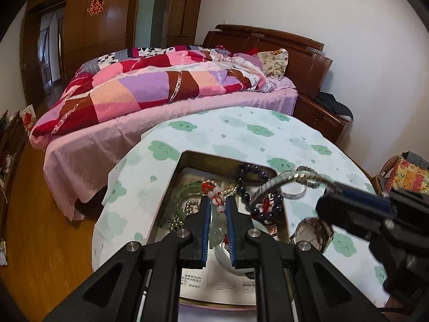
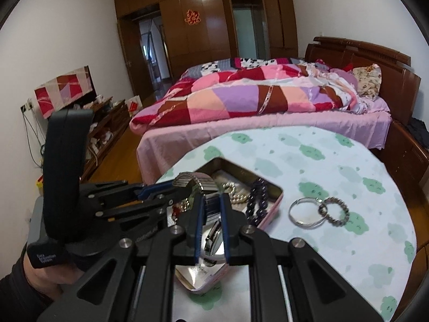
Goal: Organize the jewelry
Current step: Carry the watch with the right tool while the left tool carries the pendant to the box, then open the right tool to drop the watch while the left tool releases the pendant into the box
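Observation:
An open metal tin (image 1: 171, 187) (image 2: 276, 200) sits on the round table and holds jewelry: a dark bead bracelet (image 1: 252, 171) (image 2: 258, 198), a pearl string (image 2: 236, 194) and a green bangle (image 1: 190, 187). My left gripper (image 1: 217, 201) is shut on a pink and white bead strand with a jade pendant (image 1: 218, 209), over the tin. My right gripper (image 2: 211, 201) is shut on a silver metal watch (image 2: 213, 237), whose band (image 1: 270, 185) (image 2: 193, 179) arcs over the tin. The right gripper also shows in the left wrist view (image 1: 332, 187).
A silver bangle (image 2: 307, 213) (image 1: 295, 194) and a small beaded ring bracelet (image 2: 336, 210) lie on the green-patterned tablecloth (image 2: 348, 241) right of the tin. A bed with a patchwork quilt (image 1: 161, 86) stands behind the table. A cluttered low cabinet (image 2: 107, 128) is at the left.

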A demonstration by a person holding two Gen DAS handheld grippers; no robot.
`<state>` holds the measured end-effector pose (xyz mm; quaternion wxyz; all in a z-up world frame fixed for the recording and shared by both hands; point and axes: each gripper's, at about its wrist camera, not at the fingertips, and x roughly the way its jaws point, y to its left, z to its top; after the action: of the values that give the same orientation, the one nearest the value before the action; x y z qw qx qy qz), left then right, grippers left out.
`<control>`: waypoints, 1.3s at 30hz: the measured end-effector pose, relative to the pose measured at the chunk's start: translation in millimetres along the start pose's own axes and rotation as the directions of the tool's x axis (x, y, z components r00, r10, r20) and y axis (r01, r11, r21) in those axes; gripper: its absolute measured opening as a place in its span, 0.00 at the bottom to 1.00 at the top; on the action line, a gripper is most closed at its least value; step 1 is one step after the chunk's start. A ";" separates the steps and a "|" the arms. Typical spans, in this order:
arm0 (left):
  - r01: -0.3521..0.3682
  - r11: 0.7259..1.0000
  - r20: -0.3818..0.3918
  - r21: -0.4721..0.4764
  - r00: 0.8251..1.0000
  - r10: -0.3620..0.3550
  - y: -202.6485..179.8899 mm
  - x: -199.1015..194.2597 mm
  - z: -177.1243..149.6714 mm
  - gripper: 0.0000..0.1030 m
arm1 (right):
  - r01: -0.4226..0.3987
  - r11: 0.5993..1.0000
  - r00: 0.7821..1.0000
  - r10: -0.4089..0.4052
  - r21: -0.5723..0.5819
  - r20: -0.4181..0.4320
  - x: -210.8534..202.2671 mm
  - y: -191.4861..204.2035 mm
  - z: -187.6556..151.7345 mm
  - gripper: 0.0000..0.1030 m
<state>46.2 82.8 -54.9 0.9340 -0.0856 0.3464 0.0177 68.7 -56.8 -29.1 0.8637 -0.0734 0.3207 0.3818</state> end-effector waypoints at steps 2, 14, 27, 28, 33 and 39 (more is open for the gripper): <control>-0.003 1.000 -0.009 -0.005 1.000 0.003 1.8 2.7 -1.1 0.11 | -0.005 1.000 1.000 0.005 0.001 -0.016 5.1 1.3 -2.7 0.14; -0.014 1.000 -0.033 -0.015 0.999 0.013 8.4 9.7 -6.7 0.11 | -0.024 1.000 0.998 0.024 0.000 -0.064 17.8 10.3 -14.9 0.14; 0.034 0.998 -0.053 -0.045 0.998 -0.037 4.3 11.8 -8.6 0.52 | -0.049 0.998 0.992 0.053 0.033 -0.118 26.6 2.6 -24.9 0.14; 0.025 0.999 -0.042 -0.046 0.999 -0.027 4.1 9.9 -8.2 0.63 | -0.053 0.998 0.992 0.058 0.039 -0.113 25.5 1.3 -25.3 0.15; 0.023 0.998 -0.004 -0.055 1.000 -0.024 5.5 -0.2 -5.6 0.67 | -0.042 0.996 0.994 0.050 0.084 -0.094 18.8 -13.0 -27.2 0.16; -0.047 0.998 -0.022 -0.040 0.999 0.047 1.5 5.8 -5.7 0.67 | 0.019 0.989 0.998 -0.010 0.148 -0.062 2.3 -51.5 -39.3 0.37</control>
<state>46.8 83.2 -63.2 0.9278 -0.0965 0.3576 0.0457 86.7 -105.9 -67.4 0.8593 -0.0229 0.3738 0.3483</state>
